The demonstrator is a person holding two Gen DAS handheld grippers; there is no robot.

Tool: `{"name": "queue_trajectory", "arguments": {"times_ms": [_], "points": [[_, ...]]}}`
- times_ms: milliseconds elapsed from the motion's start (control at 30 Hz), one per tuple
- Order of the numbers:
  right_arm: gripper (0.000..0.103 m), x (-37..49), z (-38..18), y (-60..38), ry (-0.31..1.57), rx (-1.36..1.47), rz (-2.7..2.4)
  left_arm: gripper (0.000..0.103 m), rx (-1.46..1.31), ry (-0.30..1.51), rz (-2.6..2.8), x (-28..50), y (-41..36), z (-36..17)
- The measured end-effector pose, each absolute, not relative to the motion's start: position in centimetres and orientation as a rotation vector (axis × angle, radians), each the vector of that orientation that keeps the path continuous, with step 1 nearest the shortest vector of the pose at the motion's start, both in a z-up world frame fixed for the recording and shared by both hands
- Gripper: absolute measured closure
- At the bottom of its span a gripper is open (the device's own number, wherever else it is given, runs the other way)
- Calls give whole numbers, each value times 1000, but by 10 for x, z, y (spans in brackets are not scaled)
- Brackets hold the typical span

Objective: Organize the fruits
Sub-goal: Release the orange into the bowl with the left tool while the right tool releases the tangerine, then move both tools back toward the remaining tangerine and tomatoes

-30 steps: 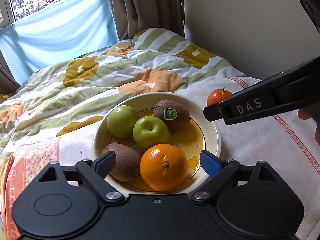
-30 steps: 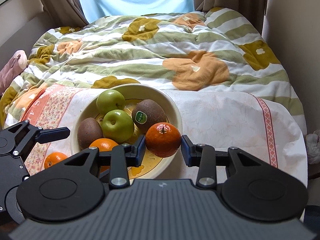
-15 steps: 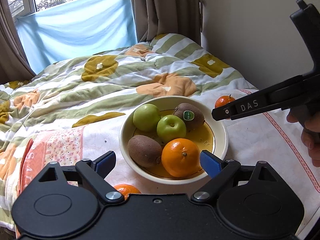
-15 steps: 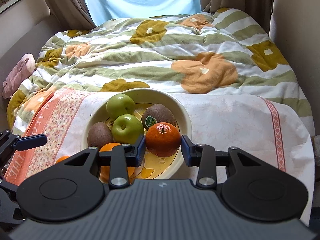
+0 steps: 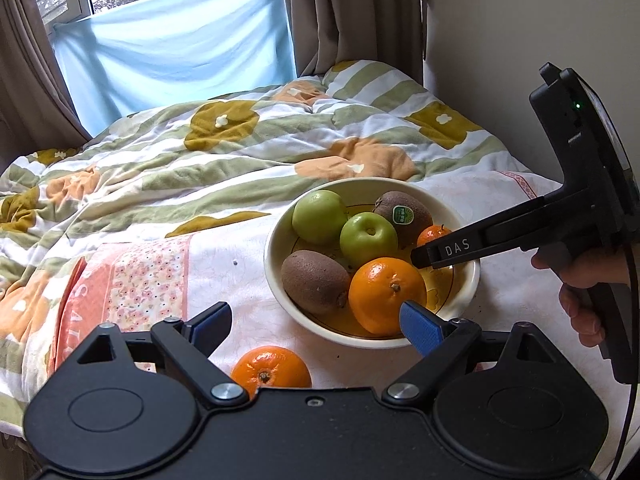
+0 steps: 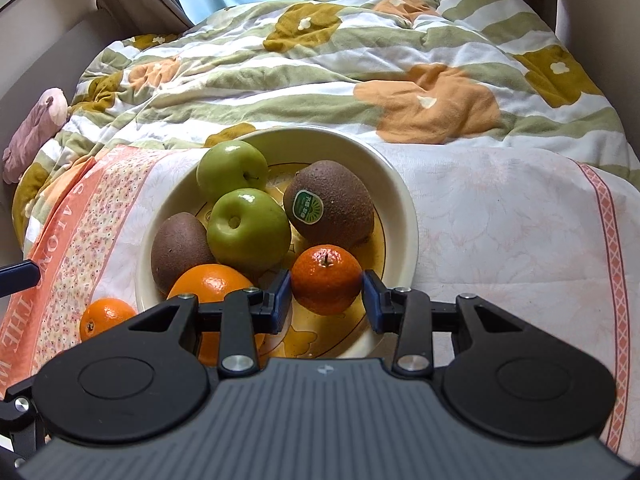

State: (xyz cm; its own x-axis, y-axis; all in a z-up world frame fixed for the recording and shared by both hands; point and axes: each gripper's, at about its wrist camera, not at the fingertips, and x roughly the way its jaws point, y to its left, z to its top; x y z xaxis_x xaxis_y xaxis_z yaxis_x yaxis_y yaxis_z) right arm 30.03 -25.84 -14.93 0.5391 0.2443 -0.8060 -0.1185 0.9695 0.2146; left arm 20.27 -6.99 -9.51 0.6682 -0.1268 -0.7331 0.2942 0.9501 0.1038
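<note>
A cream bowl (image 6: 404, 200) on the cloth holds two green apples (image 5: 320, 216), two kiwis (image 5: 314, 280) and a large orange (image 5: 386, 294). My right gripper (image 6: 325, 300) is shut on a small tangerine (image 6: 326, 280), low inside the bowl's near right part, beside the stickered kiwi (image 6: 328, 204). In the left wrist view the tangerine (image 5: 434, 235) peeks out behind the right gripper's finger (image 5: 452, 248). My left gripper (image 5: 316, 320) stands open and holds nothing. It hovers at the bowl's (image 5: 276, 264) near left side, above a loose orange (image 5: 270, 366) on the cloth.
The bowl rests on a white and pink floral cloth (image 6: 500, 220) over a bed. A striped flowered quilt (image 5: 240, 152) lies bunched behind it. A wall runs along the right and a window with a blue sheet (image 5: 180, 48) is at the back. A person's hand (image 5: 584, 280) grips the right handle.
The right gripper has come down with the tangerine, from above the bowl's rim to inside it. The left gripper has pulled back from the bowl, so the loose orange now shows.
</note>
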Motion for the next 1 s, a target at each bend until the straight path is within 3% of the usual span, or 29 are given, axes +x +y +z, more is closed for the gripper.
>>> {"name": "queue_trajectory", "arguments": {"times_ms": [33, 67, 267, 1000], "points": [[47, 299, -149, -257, 967, 134, 214, 9, 220, 811, -240, 204, -69, -96], [33, 298, -149, -256, 956, 132, 214, 9, 221, 813, -239, 204, -70, -98], [0, 290, -139, -253, 880, 125, 232, 9, 205, 826, -229, 203, -68, -102], [0, 218, -62, -257, 784, 58, 259, 9, 163, 727, -154, 143, -65, -54]]}}
